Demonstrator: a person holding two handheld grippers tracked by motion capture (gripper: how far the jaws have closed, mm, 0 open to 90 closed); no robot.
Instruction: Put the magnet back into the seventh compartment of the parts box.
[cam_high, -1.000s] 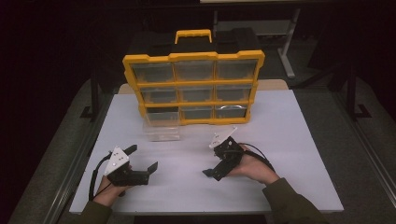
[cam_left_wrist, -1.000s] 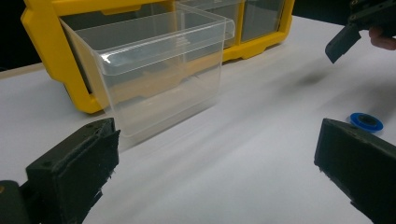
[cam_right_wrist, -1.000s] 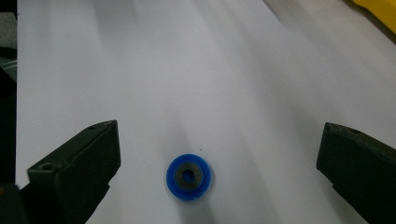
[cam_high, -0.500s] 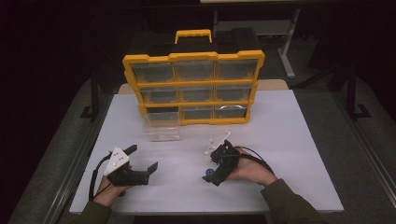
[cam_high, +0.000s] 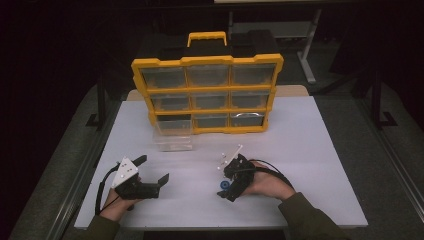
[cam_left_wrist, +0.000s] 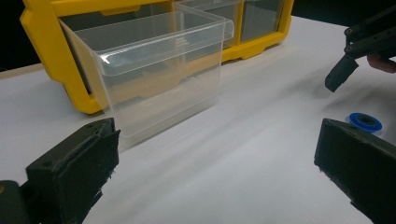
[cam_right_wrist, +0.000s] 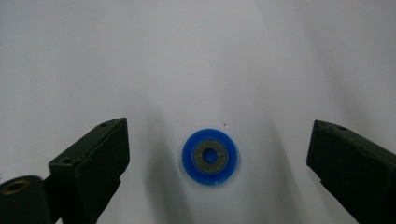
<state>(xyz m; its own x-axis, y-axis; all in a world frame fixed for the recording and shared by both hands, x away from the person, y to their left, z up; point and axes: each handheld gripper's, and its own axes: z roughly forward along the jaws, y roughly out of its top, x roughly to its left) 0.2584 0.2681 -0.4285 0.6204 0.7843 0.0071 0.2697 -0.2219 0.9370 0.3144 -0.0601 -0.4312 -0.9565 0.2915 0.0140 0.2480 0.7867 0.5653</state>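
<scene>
A small blue wheel (cam_right_wrist: 209, 157) with a grey metal hub lies flat on the white surface (cam_high: 310, 150), between the right gripper (cam_high: 226, 188)'s jaws. They stand wide and clear of it, having just begun closing. The gripper seems to point steeply down at it. To the left, the left gripper (cam_high: 154, 173) rests, jaws released and empty, facing a clear drawer (cam_left_wrist: 154, 70) just before the yellow organizer (cam_high: 207, 92).
</scene>
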